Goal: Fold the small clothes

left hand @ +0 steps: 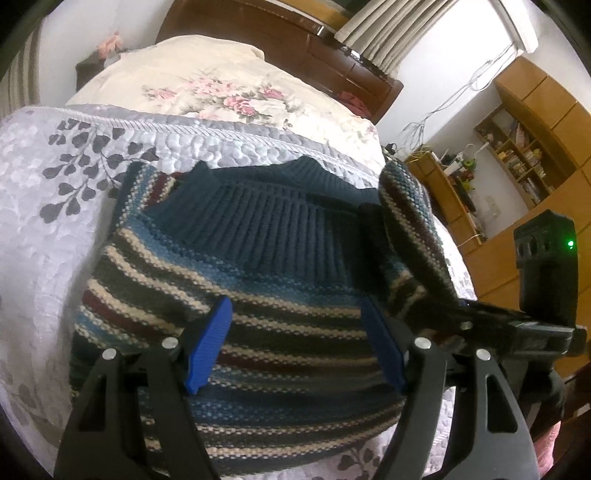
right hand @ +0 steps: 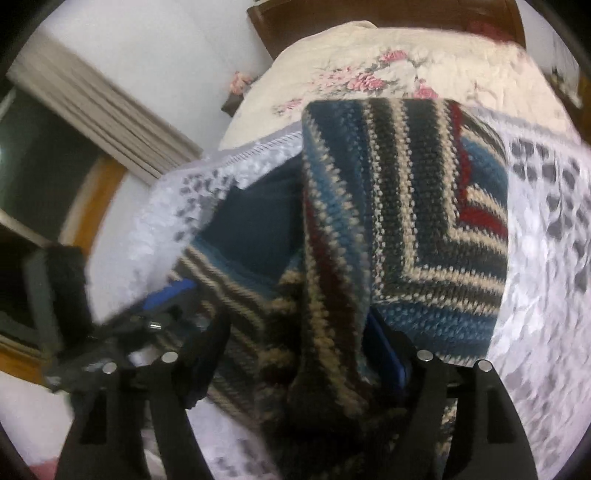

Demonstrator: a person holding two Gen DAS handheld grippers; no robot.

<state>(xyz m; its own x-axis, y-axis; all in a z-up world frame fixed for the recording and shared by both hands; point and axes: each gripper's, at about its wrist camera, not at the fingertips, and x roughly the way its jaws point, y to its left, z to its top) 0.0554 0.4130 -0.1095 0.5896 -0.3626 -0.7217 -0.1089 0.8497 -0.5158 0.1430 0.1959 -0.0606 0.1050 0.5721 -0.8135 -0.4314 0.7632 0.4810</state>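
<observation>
1. Striped sweater (left hand: 236,295): one garment, lying on the white leaf-print bedspread (left hand: 44,221), its ribbed navy collar (left hand: 266,221) towards the headboard (left hand: 280,33), long axis running foot to head of the bed.
2. Left wrist view: left gripper (left hand: 295,347), blue pads spread, hovers over the sweater body; a bookshelf (left hand: 517,155) appears only here.
3. Right wrist view (blurred): right gripper (right hand: 295,369) pinches a raised sleeve (right hand: 332,258), draped across the body.
4. Count: one sweater, two grippers.
</observation>
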